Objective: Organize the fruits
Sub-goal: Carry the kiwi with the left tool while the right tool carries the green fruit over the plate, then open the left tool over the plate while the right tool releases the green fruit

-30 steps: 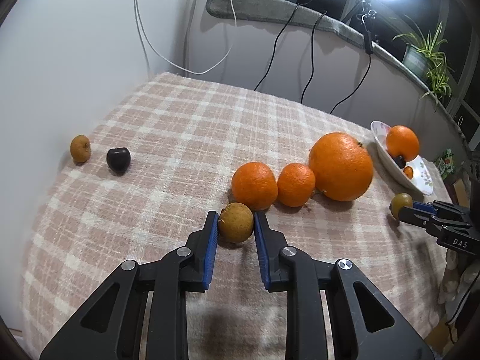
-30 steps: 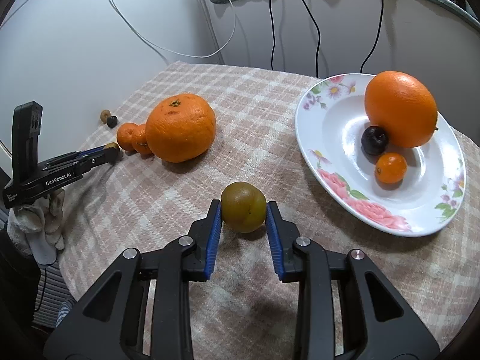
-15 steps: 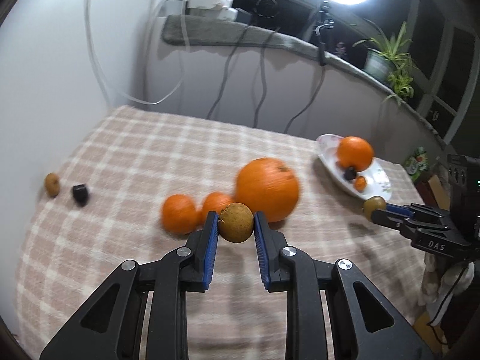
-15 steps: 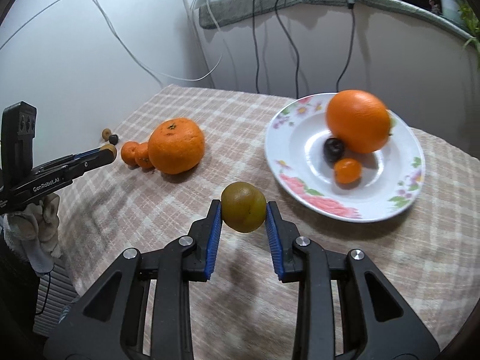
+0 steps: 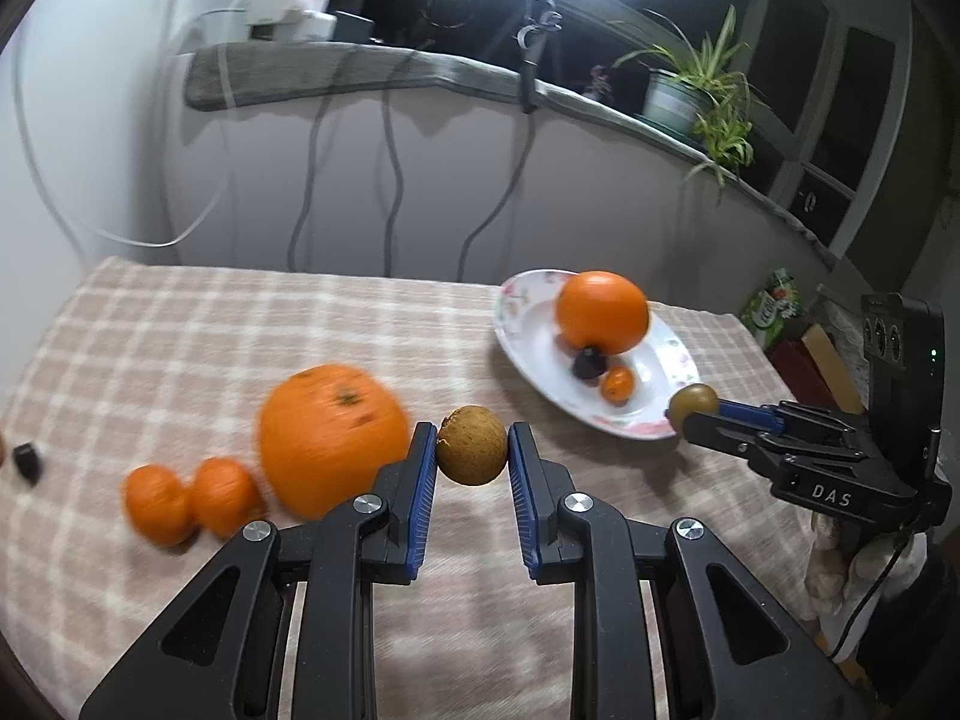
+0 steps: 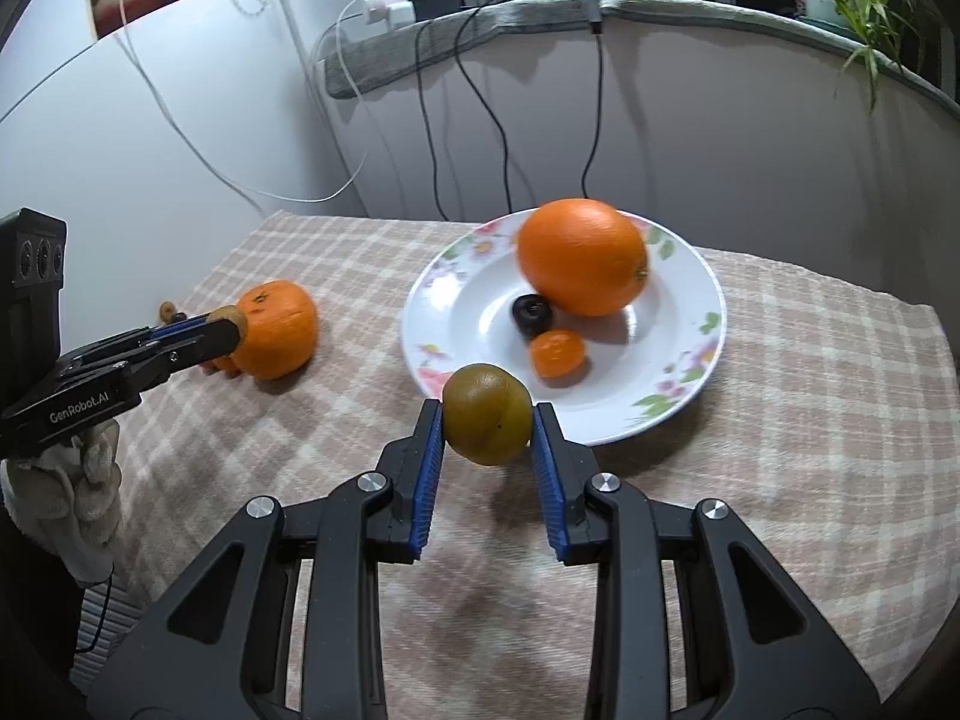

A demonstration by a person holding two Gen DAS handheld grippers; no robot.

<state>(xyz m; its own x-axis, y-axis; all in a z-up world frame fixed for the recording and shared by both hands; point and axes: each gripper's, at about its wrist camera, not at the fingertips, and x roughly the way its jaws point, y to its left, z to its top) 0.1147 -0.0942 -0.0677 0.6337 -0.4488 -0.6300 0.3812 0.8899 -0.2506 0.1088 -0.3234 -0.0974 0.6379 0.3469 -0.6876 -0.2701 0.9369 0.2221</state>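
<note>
We hold a fruit in each tool. The left gripper is clamped on a small brown, rough-skinned fruit, likely a longan, lifted clear of the checked tablecloth. The right gripper is clamped on a greenish-brown round fruit, held in the air just at the near rim of the floral plate.

Done so far, judging by how things lie: the plate, toward the far right corner of the table, already carries a large orange, a dark cherry-like fruit and a small kumquat-like orange fruit.

Left on the cloth: a big orange near the middle, two small tangerines touching each other just to its left, and at the left edge a dark fruit; a small brown one beside it is barely visible, cut off by the frame.

Our estimate: under half done. Three pieces plated, two in transit, five or so waiting. The right-hand fruit looks closest to release; the left one has more table to cross. The plate's near half is free, though the big orange takes much of the far side, so the second large orange may crowd it.
</note>
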